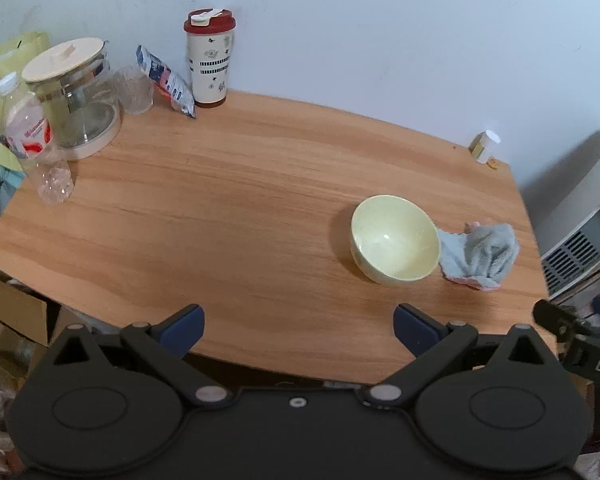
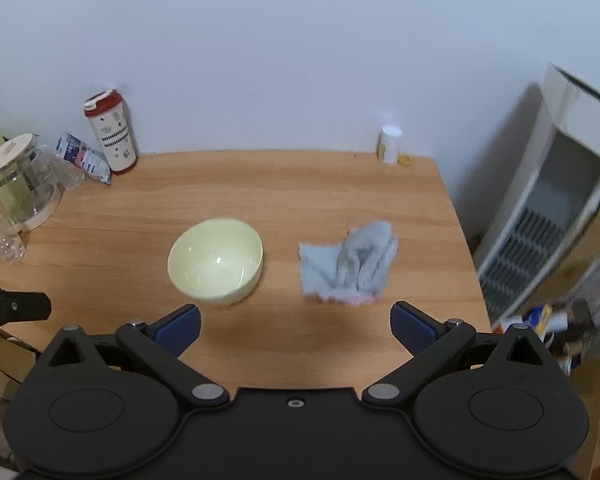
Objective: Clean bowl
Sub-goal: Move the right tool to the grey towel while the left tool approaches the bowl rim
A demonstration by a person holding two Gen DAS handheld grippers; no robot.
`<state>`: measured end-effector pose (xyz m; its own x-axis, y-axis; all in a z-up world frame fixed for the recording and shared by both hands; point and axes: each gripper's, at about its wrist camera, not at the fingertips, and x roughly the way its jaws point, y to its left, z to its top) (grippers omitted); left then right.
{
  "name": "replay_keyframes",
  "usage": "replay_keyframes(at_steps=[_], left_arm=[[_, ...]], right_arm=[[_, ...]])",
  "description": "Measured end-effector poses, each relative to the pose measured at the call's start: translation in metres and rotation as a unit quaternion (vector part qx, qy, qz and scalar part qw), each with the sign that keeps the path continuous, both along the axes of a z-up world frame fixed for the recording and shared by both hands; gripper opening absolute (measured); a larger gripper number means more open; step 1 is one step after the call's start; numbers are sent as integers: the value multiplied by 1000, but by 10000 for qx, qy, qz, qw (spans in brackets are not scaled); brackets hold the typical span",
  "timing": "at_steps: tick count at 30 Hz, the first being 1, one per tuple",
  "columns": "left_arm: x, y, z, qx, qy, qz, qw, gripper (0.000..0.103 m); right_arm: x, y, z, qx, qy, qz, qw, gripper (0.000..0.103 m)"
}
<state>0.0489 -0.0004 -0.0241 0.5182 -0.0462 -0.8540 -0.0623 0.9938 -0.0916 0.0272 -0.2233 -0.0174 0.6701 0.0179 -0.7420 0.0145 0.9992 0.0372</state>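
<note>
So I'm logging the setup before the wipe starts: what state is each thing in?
Bowl: upright, looks empty.
Cloth: crumpled on the table, right of the bowl, ungrasped.
Tumbler: upright, lid on.
Jar: lid on.
Bottle: capped.
Left claw: open, empty.
Right claw: open, empty.

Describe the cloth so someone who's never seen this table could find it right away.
Start at the wooden table and find the pale yellow bowl standing alone on its open part. The cloth lies just to the bowl's right, toward the table's right edge. It is the only soft thing there: a crumpled light grey rag with a pink edge.
</note>
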Motion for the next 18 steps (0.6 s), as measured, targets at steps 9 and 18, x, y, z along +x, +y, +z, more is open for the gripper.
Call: replay_keyframes(at_steps=[9,18], left_arm=[[40,-24,-16,173,136,332,9992,103],[79,-45,-38,32,336,779,9964,103]], right_arm=[[30,-15,-23,-373,-267,801,9957,103],[68,-48,-58,-666,-150,1738,9824,88]])
